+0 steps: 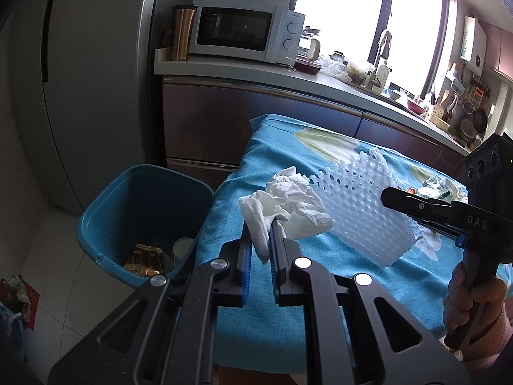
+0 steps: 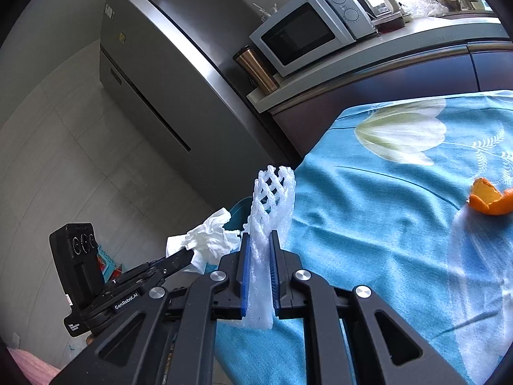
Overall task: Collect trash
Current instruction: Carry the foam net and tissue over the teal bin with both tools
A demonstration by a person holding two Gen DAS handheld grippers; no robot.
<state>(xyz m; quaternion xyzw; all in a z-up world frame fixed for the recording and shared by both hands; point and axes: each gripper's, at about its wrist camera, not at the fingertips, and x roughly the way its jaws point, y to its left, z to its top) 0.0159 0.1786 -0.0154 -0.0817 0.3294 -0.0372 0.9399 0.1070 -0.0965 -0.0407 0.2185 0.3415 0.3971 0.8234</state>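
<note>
Over the table's (image 1: 243,304) left edge, the left gripper (image 1: 262,240) is clamped on a crumpled tissue (image 1: 288,205) — bin (image 1: 141,192) just beside and below. The right gripper (image 2: 259,256) pinches the foam net (image 2: 272,199) upright — orange peel (image 2: 490,197) lies well apart on the cloth.

Open blue bin (image 1: 105,221) on the floor just off the table's (image 1: 243,288) left edge, mouth unobstructed, cabinet fronts (image 1: 205,122) close behind the far edge, refrigerator (image 1: 96,80) beyond the bin, orange peel (image 2: 489,197) lying towards the right.
</note>
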